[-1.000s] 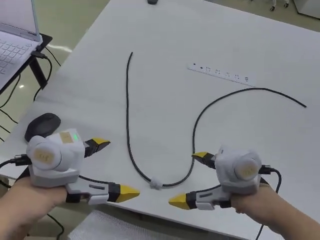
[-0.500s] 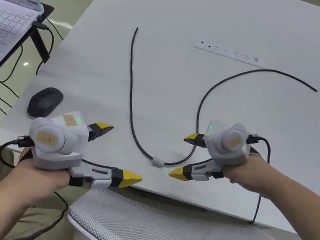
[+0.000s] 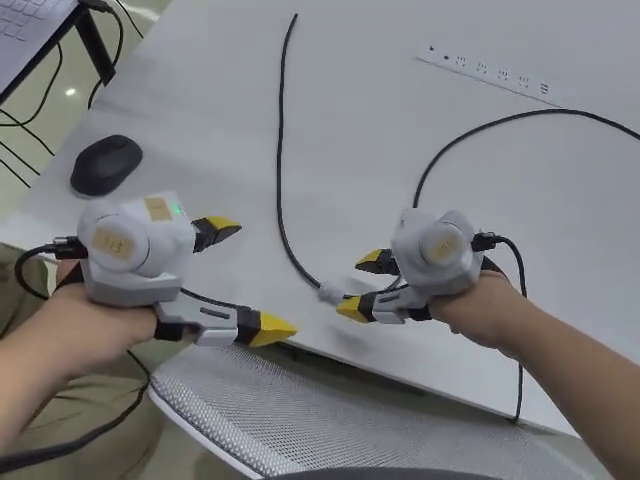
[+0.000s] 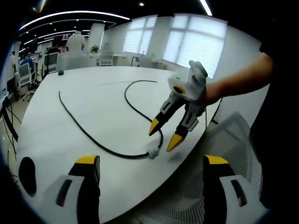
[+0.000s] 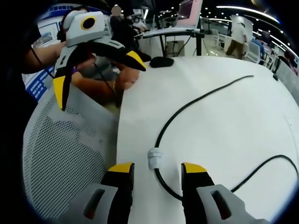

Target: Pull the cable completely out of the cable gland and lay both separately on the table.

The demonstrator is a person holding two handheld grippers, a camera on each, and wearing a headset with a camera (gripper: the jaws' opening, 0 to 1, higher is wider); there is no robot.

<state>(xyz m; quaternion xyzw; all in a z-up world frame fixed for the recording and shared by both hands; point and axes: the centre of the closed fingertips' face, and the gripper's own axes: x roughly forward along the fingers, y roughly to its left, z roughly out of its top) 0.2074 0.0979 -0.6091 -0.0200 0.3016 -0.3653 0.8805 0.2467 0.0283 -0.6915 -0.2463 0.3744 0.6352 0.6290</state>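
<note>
Both tools are open, nothing held. The cable gland (image 3: pixel 328 293) lies near the table (image 3: pixel 190 90) front edge, on the black cable (image 3: pixel 279 150) at the bottom of its loop. My right tool (image 3: pixel 356 285) has the gland just ahead of its spread jaws, not touching. My left tool (image 3: pixel 258 278) hangs off to the side. The cable looks thin, limp and light; the gland small, hard, probably slick. I'd pinch the gland body with the right, the cable just beside it with the left, and pull along the axis.
</note>
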